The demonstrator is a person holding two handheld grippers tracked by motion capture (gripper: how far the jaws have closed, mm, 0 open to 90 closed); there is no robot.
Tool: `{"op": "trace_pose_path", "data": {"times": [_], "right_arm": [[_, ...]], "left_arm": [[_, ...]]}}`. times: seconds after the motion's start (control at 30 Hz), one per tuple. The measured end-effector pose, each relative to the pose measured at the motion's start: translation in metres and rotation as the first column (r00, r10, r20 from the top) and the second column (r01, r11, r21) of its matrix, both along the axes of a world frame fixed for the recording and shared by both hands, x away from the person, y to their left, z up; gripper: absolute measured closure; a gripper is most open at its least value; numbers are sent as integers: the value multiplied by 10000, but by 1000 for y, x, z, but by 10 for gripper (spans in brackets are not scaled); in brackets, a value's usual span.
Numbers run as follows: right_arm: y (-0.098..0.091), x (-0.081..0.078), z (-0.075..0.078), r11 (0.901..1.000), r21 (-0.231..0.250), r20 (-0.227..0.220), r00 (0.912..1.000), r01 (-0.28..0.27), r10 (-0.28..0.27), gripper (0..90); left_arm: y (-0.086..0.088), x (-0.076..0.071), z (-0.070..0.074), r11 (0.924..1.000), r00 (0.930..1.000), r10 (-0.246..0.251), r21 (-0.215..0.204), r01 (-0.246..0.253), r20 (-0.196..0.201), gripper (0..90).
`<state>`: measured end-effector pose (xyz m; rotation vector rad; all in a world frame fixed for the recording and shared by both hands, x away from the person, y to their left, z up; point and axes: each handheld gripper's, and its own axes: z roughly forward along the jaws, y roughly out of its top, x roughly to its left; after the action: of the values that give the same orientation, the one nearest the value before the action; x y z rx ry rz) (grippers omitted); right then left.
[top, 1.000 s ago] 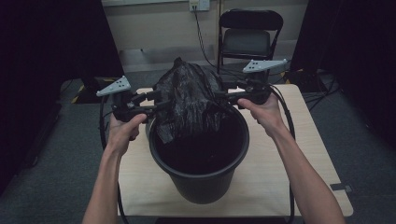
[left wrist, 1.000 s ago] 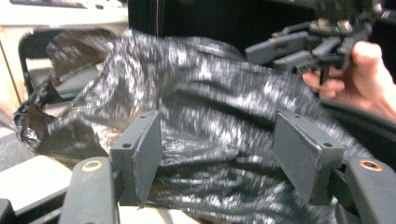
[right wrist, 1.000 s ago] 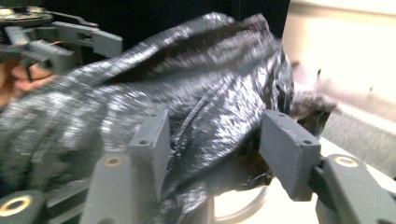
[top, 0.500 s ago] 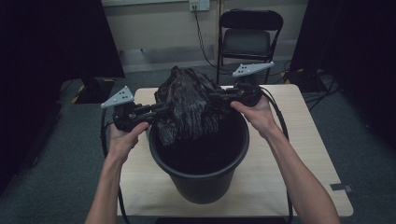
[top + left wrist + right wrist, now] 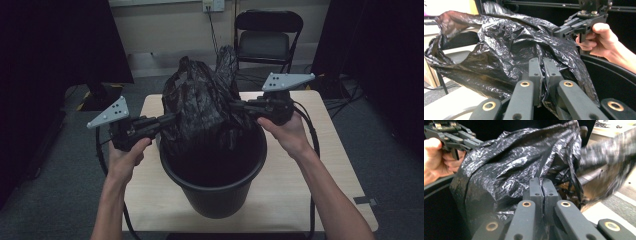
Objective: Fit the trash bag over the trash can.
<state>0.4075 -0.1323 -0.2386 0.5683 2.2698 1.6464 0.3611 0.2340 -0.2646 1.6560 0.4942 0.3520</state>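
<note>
A crumpled black plastic bag point(image 5: 202, 107) bulges above the mouth of a black bucket point(image 5: 215, 195) on the table, its lower part hanging inside. My left gripper point(image 5: 170, 119) comes in from the left; its jaws have just been closing and pinch the bag's film point(image 5: 499, 57), pads together point(image 5: 542, 61). From the right, my right gripper point(image 5: 236, 105) has also just been closing and is shut on the bag's other side point(image 5: 541, 181). Each gripper view shows the other hand's gripper point(image 5: 564, 30) point(image 5: 466, 140) across the bag point(image 5: 506, 165).
The bucket stands on a light wooden table point(image 5: 320, 160) with a strip of tape point(image 5: 366, 201) near its right front corner. A folding chair point(image 5: 267, 42) sits behind the table. Cables trail on the floor at the right point(image 5: 350, 90).
Both grippers' jaws have shut on the bag. The left hand has drawn toward the near left and the right hand back to the right, stretching the bag wider; a flap has risen at the back.
</note>
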Motion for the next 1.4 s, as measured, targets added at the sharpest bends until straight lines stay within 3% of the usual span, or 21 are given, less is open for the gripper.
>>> {"op": "trace_pose_path", "data": {"times": [0.17,0.2,0.23,0.27,0.3,0.37,0.47,0.5,0.77,0.83,0.87,0.93,0.97,1.0,1.03,1.07,1.13,1.17,1.23,1.33,1.4], "right_arm": [[-8,-2,-13,9984,-488,-291,9991,291,-306,877],[-8,-1,-14,9979,-565,-330,9989,314,-333,851],[-7,2,-16,9966,-722,-445,9981,389,-422,768],[-7,2,-16,9966,-722,-445,9981,389,-422,768],[-6,5,-17,9956,-815,-519,9974,460,-503,663],[-6,6,-17,9951,-841,-524,9970,523,-568,626],[-8,7,-13,9969,-557,-514,9970,552,-581,556],[-9,8,-9,9975,-402,-407,9974,585,-601,518],[-9,18,2,9967,251,-91,9970,777,-775,445],[-9,27,2,9946,603,-173,9963,847,-838,405],[-8,37,-1,9930,692,-298,9951,959,-940,381],[-7,40,-3,9931,690,-381,9950,952,-928,373],[-3,48,-8,9945,639,-739,9941,836,-788,442],[-1,49,-11,9966,534,-805,9950,629,-585,578],[-1,49,-11,9966,534,-805,9950,629,-585,578],[1,49,-13,9984,489,-823,9963,285,-244,652],[7,43,-15,9996,300,-751,9972,10,12,809],[12,37,-14,9991,153,-682,9968,-398,408,860],[14,33,-13,9987,-1,-639,9966,-514,513,866],[23,27,-11,9948,-814,-507,9970,-619,578,872],[27,28,-11,9910,-1204,-567,9970,-585,520,851]], "left_arm": [[-3,-2,-17,9996,9974,238,175,-226,-679,828],[-3,-1,-19,9994,9967,296,186,-283,-758,807],[-4,-1,-20,9990,9963,364,305,-341,-783,780],[-5,0,-20,9985,9961,407,384,-378,-777,780],[-6,0,-19,9980,9957,471,449,-436,-802,754],[-6,1,-16,9969,9955,603,548,-563,-735,730],[0,3,-7,9971,9960,671,390,-649,-596,678],[5,5,0,9978,9964,660,44,-659,-533,652],[12,20,19,9960,9963,723,-486,-746,-465,627],[11,24,19,9968,9968,635,-455,-658,-493,674],[10,25,18,9971,9965,689,-277,-703,-482,753],[8,26,14,9982,9967,560,-199,-572,-580,773],[6,27,8,9986,9964,508,-81,-515,-676,803],[6,27,5,9986,9958,523,-45,-528,-754,801],[6,27,5,9986,9958,523,-45,-528,-754,776],[6,27,4,9985,9953,528,-99,-538,-809,776],[9,27,3,9982,9949,537,-201,-556,-856,676],[11,26,4,9978,9950,553,-310,-581,-836,627],[13,25,10,9967,9954,661,-432,-693,-698,586],[10,22,20,9969,9971,537,-553,-566,-531,494],[2,23,23,9976,9965,614,-293,-632,-570,413]]}}
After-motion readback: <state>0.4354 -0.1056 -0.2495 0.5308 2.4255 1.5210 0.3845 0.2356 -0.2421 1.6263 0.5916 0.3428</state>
